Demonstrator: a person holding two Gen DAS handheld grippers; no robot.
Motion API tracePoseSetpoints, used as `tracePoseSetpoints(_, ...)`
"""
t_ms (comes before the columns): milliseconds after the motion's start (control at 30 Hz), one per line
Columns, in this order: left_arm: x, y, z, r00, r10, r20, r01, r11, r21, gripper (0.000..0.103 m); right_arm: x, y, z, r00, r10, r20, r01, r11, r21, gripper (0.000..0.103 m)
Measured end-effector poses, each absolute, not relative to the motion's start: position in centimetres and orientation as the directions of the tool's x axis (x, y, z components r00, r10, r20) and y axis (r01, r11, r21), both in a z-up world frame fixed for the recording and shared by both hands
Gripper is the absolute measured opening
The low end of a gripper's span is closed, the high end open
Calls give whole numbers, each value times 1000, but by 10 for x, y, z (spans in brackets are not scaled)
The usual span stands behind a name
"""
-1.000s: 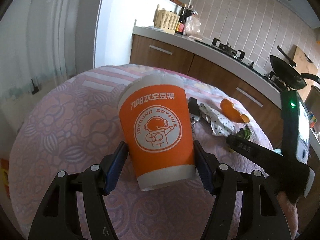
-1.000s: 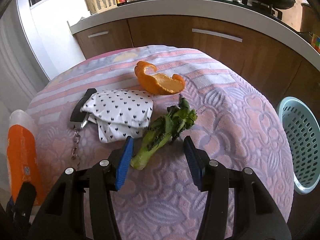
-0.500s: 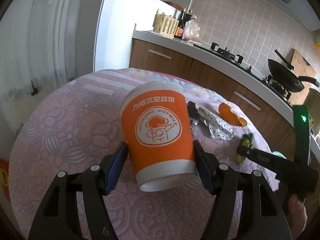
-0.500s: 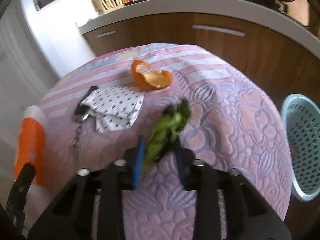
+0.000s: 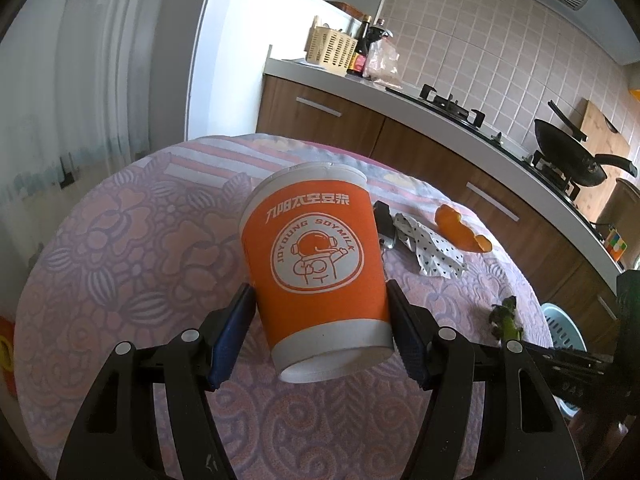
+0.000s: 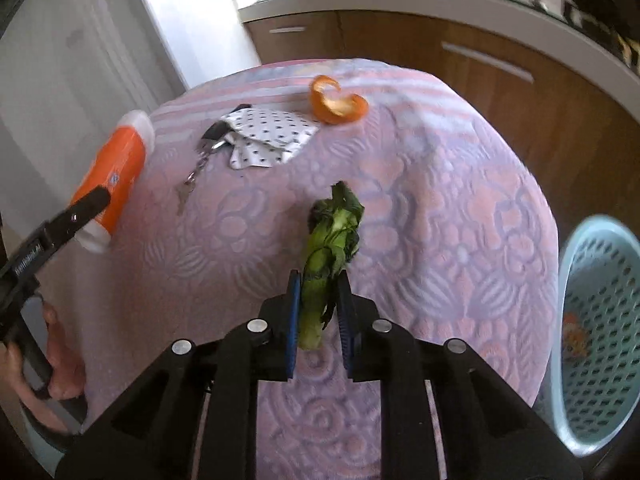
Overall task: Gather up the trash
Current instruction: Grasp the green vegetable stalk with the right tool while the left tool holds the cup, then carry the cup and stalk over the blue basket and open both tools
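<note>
With my right gripper [image 6: 318,316] pinching the vegetable stalk [image 6: 326,256] above the table [image 6: 440,208], I should carry it level to the basket [image 6: 600,320] before letting go. My left gripper [image 5: 320,332] clasps the tilted cup [image 5: 316,264].

A round table draped in a lilac quilted floral cloth [image 6: 420,216] stands in a kitchen, carrying a white polka-dotted folded fabric piece [image 6: 272,140] with a black key fob on a metal chain and key [image 6: 200,160] tucked beside it at its left edge. Behind runs a row of brown wooden cabinets [image 5: 460,164] under a pale grey countertop [image 5: 440,108]. On the counter sit a cream woven plastic basket [image 5: 330,46], dark sauce bottles [image 5: 366,46] just beside it, a crumpled clear plastic bag [image 5: 382,62], a black gas hob [image 5: 450,104] and a black wok [image 5: 568,156]. Pink square wall tiles [image 5: 480,48] back the scene.
</note>
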State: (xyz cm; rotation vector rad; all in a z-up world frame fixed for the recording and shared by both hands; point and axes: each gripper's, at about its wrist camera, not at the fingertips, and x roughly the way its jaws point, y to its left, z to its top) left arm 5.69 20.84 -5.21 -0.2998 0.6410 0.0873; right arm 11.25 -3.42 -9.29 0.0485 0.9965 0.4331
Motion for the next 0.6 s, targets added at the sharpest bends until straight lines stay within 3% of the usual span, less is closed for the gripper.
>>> tracePoseSetpoints(67,57,208,-52,797,-9,-604,-175,954,-245,63,112,-36,-94,462,385,-799,-312,914,259,23)
tracePoseSetpoints(167,58,207,-53,795,-8,-607,-172,956,-239,63,109,-29,-94,467,384,-796,-303,916,264,46)
tracePoseSetpoints(333,59,205,-53,793,0,-610,-177,957,-230,63,112,-18,-94,505,338,-794,-254,937,238,48)
tracePoseSetpoints(367,59,205,-53,793,1,-609,-178,957,-230,63,113,-17,-94,515,325,-793,-246,942,226,46)
tracePoseSetpoints(467,59,204,-53,794,5,-608,-174,960,-220,63,111,-5,-94,551,239,-799,-248,962,116,17)
tracePoseSetpoints(600,57,199,-48,803,38,-594,-187,964,-190,63,105,-4,-91,570,239,-786,-266,959,98,14)
